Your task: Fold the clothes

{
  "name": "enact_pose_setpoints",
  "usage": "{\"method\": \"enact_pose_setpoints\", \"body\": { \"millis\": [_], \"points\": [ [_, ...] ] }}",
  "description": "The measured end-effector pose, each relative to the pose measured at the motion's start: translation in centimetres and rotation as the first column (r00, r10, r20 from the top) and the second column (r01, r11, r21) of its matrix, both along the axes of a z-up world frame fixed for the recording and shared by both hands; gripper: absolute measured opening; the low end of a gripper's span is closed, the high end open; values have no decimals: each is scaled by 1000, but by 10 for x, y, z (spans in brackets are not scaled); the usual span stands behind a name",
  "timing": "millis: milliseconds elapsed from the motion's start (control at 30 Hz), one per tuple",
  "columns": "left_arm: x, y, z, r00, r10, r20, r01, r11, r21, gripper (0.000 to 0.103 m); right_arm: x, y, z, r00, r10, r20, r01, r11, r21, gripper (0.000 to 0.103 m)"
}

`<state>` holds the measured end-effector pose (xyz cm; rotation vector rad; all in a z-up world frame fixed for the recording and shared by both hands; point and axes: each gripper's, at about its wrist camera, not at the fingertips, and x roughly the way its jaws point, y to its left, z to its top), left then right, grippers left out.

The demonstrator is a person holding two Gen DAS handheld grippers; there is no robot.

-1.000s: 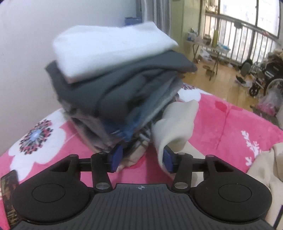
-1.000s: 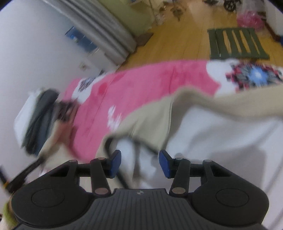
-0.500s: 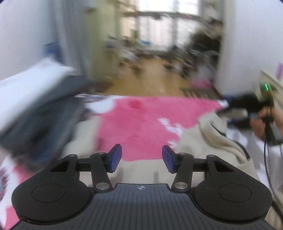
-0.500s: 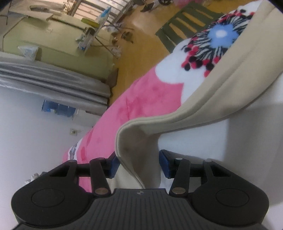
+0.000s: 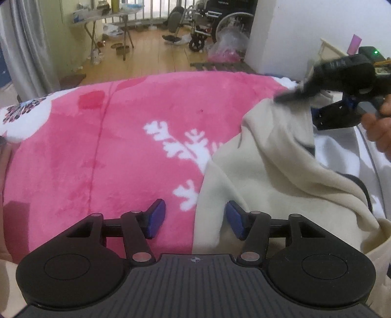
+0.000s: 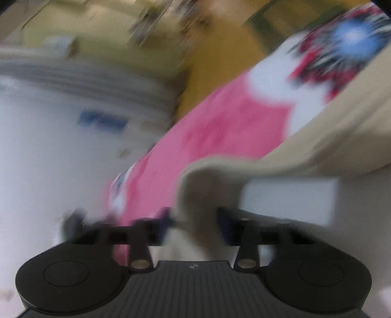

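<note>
Wheelchair (image 5: 215,22) and folding table (image 5: 105,22) beyond pink blanket (image 5: 97,137).

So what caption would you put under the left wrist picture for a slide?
Open left tool hovers over a pink blanket while the right tool lifts a cream garment.

The left wrist view sits low over the pink blanket (image 5: 102,156), facing across the bed toward the wooden floor (image 5: 151,56) at 12 o'clock, with the cream garment (image 5: 273,171) close at 3 o'clock. The right wrist view is blurred and tilted, close on the same garment (image 6: 200,195), the blanket (image 6: 220,127) beyond. Both share these.
</note>
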<state>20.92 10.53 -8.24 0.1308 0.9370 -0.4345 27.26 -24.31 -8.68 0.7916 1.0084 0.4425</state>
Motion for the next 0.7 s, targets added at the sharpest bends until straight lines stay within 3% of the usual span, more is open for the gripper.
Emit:
{"method": "enact_pose_setpoints", "body": {
  "millis": [33,133,300,367,400,467,533,567,633,700],
  "points": [
    [-2,-2,-1,1000,-4,11,4,1000,-6,47,0,2,12,999,38,38,-37,999,-28,6],
    [-5,-9,-3,999,-20,39,20,999,-25,19,0,8,49,977,157,143,-140,983,-119,5],
    [1,-22,17,996,31,83,-29,999,-26,3,1,17,109,887,362,287,-280,916,-288,5],
    [-2,-26,37,983,58,175,-59,998,-1,3,1,21,133,834,443,330,-322,875,-360,5],
    [-6,-28,48,970,59,235,-66,998,22,2,1,23,146,803,483,349,-340,853,-396,5],
    [-19,-38,67,918,15,397,-70,990,124,2,-2,25,158,772,512,376,-295,814,-500,5],
    [-30,-53,71,843,-75,533,-81,961,263,3,0,34,162,757,513,405,-230,789,-570,5],
    [-30,-60,66,823,-116,555,-85,943,323,3,5,42,161,756,508,413,-202,782,-590,5],
    [-23,-73,43,820,-169,547,-92,904,417,4,14,59,136,761,503,410,-143,746,-650,5],
    [-9,-79,13,856,-168,489,-99,875,474,9,28,77,100,806,479,348,-115,703,-702,6]
  ]
}}
